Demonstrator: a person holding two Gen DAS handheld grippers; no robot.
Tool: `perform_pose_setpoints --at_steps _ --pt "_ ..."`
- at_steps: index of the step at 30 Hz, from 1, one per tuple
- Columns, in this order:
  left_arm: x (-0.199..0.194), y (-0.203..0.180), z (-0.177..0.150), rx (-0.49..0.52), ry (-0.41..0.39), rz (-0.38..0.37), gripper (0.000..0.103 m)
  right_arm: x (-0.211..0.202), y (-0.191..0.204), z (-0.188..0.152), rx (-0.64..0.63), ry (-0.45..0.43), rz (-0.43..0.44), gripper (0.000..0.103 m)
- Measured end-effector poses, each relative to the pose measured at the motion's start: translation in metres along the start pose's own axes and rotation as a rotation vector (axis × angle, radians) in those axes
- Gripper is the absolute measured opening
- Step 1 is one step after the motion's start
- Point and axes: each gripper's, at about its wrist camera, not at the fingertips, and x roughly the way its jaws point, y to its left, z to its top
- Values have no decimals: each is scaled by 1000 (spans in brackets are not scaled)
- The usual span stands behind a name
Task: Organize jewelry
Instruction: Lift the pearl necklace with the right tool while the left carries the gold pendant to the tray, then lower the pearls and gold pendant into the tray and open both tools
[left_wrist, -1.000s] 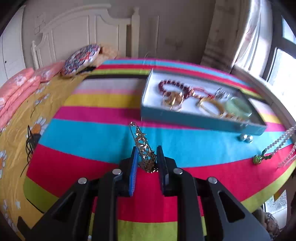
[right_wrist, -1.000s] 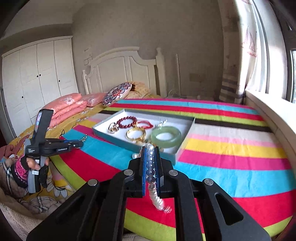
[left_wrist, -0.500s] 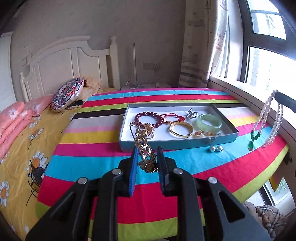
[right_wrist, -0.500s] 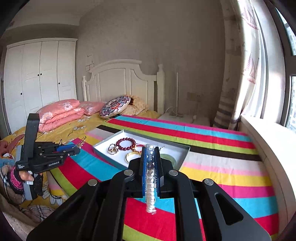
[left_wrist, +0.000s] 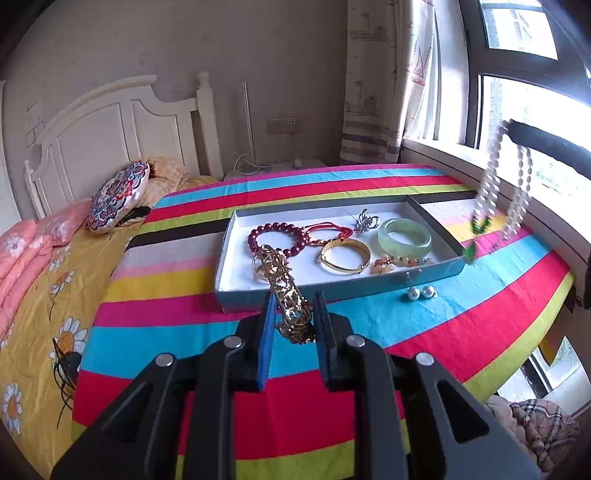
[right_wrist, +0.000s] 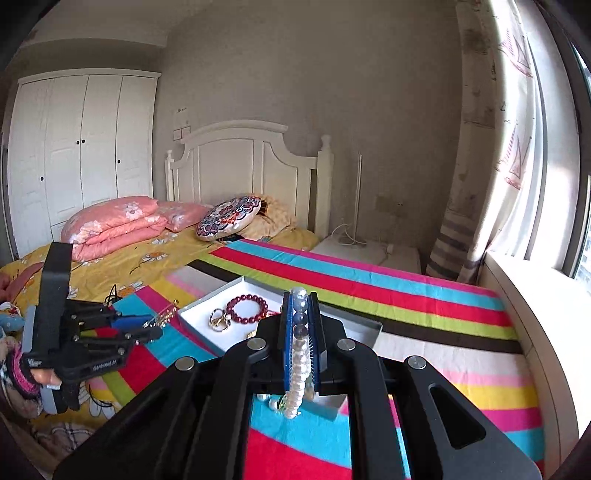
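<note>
Left gripper pinches gold filigree piece, held above striped blanket just before the tray. Right gripper clamps tight on pearl necklace (green pendant dangling), beside tray's right end.

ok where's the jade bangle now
In the left wrist view the jade bangle lies in the tray's right end, beside the gold bangle.
</note>
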Motion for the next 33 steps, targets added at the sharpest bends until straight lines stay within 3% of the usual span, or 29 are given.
perform_pose_setpoints --at_steps 13,26,33 --pt "20 -3 13 6 11 -25 20 64 6 34 -43 36 46 10" --pt "81 -6 54 -59 46 -113 20 158 16 61 -24 117 136 10" --pt "100 -16 54 -56 56 -119 20 189 30 65 -18 144 186 10"
